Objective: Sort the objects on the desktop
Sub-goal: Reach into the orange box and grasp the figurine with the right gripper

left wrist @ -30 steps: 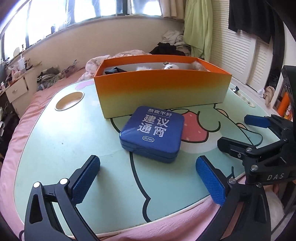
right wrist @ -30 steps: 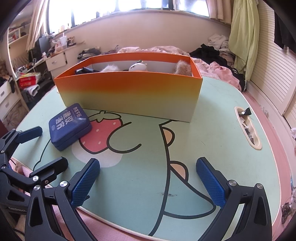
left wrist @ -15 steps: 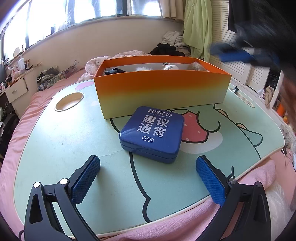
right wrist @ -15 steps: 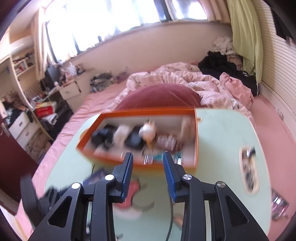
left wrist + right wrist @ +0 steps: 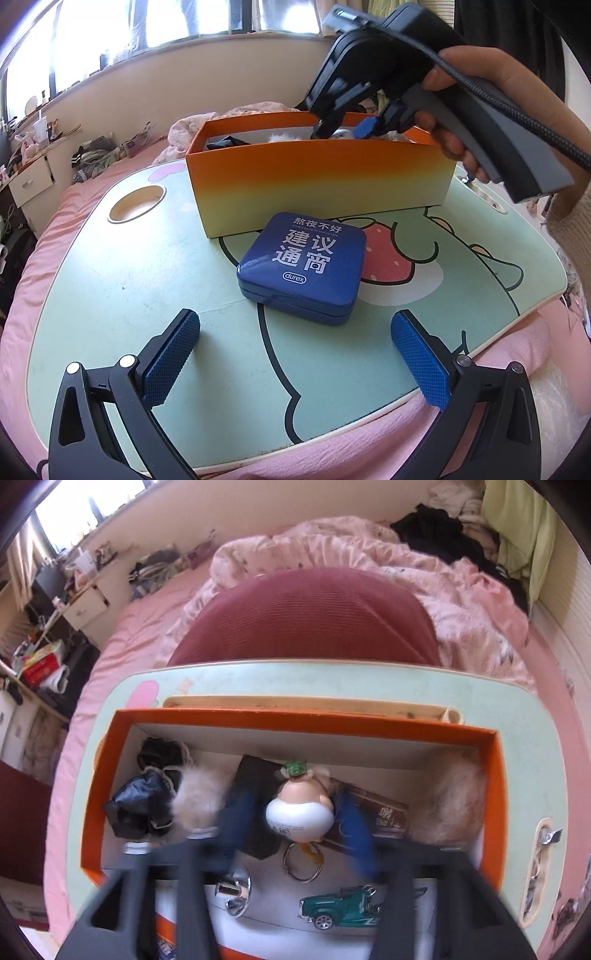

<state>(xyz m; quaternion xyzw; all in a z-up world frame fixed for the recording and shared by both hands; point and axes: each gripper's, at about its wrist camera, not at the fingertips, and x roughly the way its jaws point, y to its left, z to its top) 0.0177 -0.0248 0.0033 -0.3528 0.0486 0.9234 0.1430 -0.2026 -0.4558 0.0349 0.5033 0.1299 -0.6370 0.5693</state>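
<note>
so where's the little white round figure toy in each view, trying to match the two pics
Left wrist view: figure toy just peeks over the orange box rim, upper centre, under the right gripper.
Right wrist view: centre, lying in the box, between the blurred blue fingers.
Shared landmark: the orange box.

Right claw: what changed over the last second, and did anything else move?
The right claw lifted off the near table edge and swung over the orange box, narrowing from wide open. Its blurred fingers now flank the round figurine keychain; whether they grip it is unclear. The left claw stayed open and in place, and the blue tin and the box did not move.
</note>
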